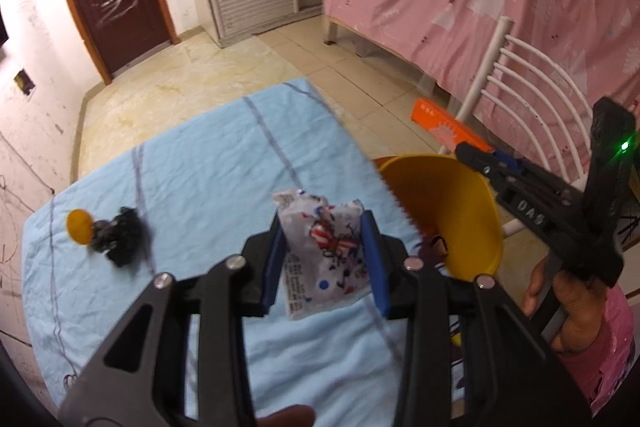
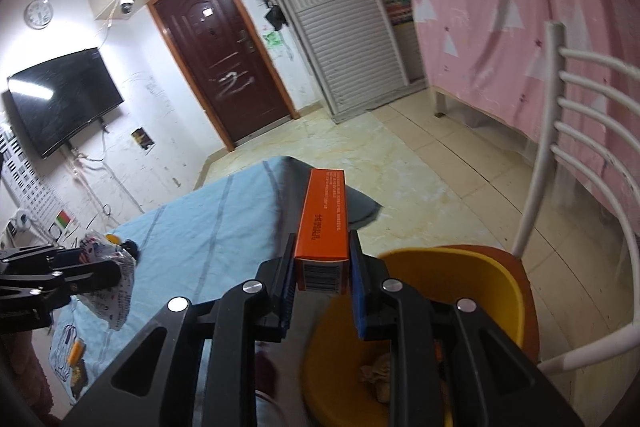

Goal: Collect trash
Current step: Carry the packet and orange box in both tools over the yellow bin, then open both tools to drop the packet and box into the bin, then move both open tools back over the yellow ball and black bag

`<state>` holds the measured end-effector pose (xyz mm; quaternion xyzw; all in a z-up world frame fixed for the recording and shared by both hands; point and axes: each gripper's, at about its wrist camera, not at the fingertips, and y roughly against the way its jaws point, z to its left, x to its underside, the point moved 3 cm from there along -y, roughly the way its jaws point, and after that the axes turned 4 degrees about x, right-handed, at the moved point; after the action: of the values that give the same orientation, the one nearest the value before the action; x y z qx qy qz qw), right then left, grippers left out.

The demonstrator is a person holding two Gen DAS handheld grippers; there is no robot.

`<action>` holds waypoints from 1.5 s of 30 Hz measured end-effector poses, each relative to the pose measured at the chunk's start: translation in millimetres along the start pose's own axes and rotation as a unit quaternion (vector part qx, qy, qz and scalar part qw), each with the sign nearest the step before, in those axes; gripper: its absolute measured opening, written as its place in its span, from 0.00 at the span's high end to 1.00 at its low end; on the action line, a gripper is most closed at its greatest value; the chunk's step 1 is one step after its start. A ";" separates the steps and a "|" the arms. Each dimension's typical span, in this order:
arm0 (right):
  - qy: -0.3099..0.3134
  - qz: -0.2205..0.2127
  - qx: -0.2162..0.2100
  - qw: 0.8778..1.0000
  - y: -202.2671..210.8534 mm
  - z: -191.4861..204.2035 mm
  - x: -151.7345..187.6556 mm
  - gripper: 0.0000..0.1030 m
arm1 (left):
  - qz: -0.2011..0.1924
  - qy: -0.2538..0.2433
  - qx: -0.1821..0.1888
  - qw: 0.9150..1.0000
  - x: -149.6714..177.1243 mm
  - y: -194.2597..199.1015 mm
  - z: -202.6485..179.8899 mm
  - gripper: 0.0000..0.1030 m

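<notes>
At the desk's far left edge, an orange lid (image 1: 80, 225) and a crumpled black scrap (image 1: 120, 239) lie touching each other on the blue cloth (image 1: 192, 163), not yet collected. Nearer the right edge, the left gripper (image 1: 324, 259) pinches a white printed wrapper (image 1: 326, 251) between its blue pads, held above the cloth. Just off the desk's right edge stands the yellow bin (image 1: 460, 203) on a chair (image 2: 560, 155) seat, with some crumpled trash already in its bottom. The right gripper (image 2: 322, 279) is clamped on an orange box (image 2: 322, 223), poised over the bin's near rim. The step in hand looks like carrying both pieces to the bin; next, each gripper probably needs to be over the opening and spread its jaws, the box tipped so its length clears the rim. The bin sits tight against the desk edge and the chair back rises to the right, so room is narrow there; the floor (image 2: 400, 155) beyond is open.
</notes>
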<state>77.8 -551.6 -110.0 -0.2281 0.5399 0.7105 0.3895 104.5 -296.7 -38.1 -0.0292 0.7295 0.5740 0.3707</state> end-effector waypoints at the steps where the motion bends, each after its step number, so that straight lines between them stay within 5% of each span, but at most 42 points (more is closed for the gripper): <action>1: -0.003 0.001 0.004 1.000 -0.6 -3.3 1.6 0.84 | 0.001 -0.002 0.003 1.000 -1.8 -2.4 -5.3 0.66; 19: -0.055 0.041 0.049 0.996 -21.3 -78.5 40.9 0.84 | 0.021 -0.014 0.060 0.998 -31.5 -58.0 -84.0 0.66; 23: -0.058 0.052 0.056 0.995 -26.7 -83.8 46.3 0.82 | 0.023 -0.003 0.062 0.998 -36.9 -67.7 -88.6 0.39; 28: -0.058 0.057 0.059 0.995 -30.6 -82.5 46.8 0.68 | 0.023 0.002 0.061 0.998 -39.0 -68.7 -89.3 0.34; 33: -0.051 0.050 0.058 0.996 -26.9 -72.4 40.3 0.42 | 0.020 0.009 0.062 0.998 -37.5 -60.0 -80.0 0.34; 45: 0.009 0.019 0.043 0.999 -11.9 -7.3 0.4 0.22 | -0.021 0.036 0.057 0.998 -44.3 -11.8 -30.6 0.34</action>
<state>86.4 -557.0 -119.6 -0.2074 0.5780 0.6914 0.3806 126.5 -344.0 -20.2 -0.0440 0.7728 0.5224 0.3577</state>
